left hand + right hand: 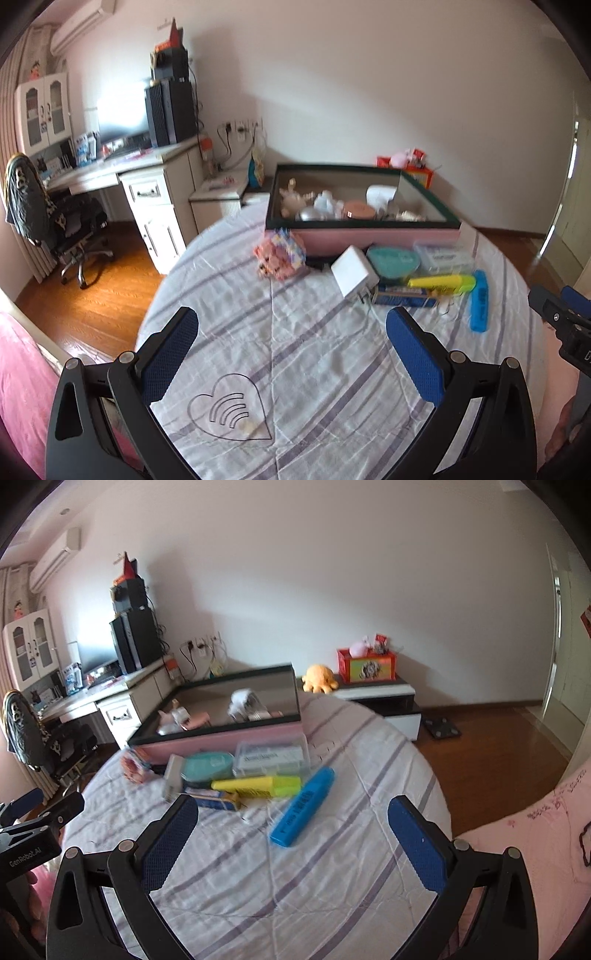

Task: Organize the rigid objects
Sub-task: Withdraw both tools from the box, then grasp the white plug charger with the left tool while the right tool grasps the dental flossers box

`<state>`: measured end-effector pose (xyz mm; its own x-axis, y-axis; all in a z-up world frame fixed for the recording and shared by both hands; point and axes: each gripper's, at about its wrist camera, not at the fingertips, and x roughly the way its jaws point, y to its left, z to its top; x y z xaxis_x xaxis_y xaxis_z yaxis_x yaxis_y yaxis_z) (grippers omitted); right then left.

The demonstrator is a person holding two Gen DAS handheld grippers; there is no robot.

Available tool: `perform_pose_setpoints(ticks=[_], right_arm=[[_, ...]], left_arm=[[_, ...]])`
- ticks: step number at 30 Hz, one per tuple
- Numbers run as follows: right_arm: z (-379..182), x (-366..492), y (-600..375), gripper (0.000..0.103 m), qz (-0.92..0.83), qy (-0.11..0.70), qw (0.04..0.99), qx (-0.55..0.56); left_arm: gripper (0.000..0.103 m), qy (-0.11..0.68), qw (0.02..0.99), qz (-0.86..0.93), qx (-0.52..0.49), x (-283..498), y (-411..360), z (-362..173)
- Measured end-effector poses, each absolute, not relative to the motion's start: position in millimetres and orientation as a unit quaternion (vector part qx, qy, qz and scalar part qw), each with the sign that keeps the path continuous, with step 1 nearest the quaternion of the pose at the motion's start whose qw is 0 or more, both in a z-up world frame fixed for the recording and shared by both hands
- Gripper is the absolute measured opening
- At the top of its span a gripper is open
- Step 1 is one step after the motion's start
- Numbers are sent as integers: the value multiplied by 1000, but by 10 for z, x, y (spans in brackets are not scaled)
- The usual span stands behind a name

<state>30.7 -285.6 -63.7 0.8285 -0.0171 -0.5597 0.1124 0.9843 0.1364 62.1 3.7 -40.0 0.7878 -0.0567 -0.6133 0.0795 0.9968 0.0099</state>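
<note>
A pink box with a dark green rim (pixel 373 236) (pixel 221 740) stands on the striped sheet and holds several small items. In front of it lie a pink block toy (pixel 280 254), a white charger (pixel 354 270), a teal oval case (pixel 393 260) (pixel 207 765), a clear plastic box (pixel 445 254) (pixel 271 757), a yellow highlighter (pixel 441 282) (pixel 258 786), a blue highlighter (pixel 479 301) (pixel 303 806) and a small blue packet (pixel 400 297) (pixel 216 799). My left gripper (pixel 291 343) is open and empty, short of the pile. My right gripper (pixel 293 830) is open and empty, with the blue highlighter just ahead between its fingers.
The bed (pixel 295 387) is covered by a white sheet with purple stripes. A desk with a computer (pixel 162 110) and a chair (pixel 55 225) stand at the left. A low cabinet (pixel 384 698) with a red box and an orange plush is at the back right. Wooden floor surrounds the bed.
</note>
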Motion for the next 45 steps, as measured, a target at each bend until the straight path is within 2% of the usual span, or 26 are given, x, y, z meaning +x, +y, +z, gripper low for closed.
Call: perform_pose_setpoints(ticks=[7, 16, 22, 31, 33, 34, 35, 36, 38, 45], right_arm=[[-1032, 654, -2996, 103, -35, 342, 934, 102], [-1126, 909, -3054, 103, -20, 356, 928, 107], [-1141, 1021, -3099, 103, -10, 361, 926, 112], [-1161, 1085, -3101, 103, 2, 365, 924, 114], [-1161, 1078, -3110, 103, 4, 363, 924, 117], [-1163, 1077, -3116, 103, 4, 363, 924, 119], [-1165, 1077, -3120, 103, 4, 364, 924, 121], [-1168, 1085, -3117, 103, 4, 364, 923, 121], [-1171, 1097, -3114, 103, 3, 366, 923, 119], [-1134, 1179, -3086, 103, -3, 366, 925, 103]], left_arm=[[103, 371, 927, -48, 8, 1078, -132, -680], [103, 434, 899, -52, -32, 1803, -392, -895], [103, 431, 900, -39, -43, 1896, -336, -971], [103, 452, 892, -21, 10, 1961, -467, -1151], [97, 450, 893, -28, 0, 1976, -448, -1135], [88, 448, 894, -33, 4, 1978, -465, -1133], [73, 446, 894, -38, 9, 1981, -488, -1136], [70, 445, 894, -39, 24, 1976, -537, -1138], [41, 436, 897, -60, 38, 1932, -616, -1117], [41, 414, 907, -58, 47, 1675, -522, -1005]])
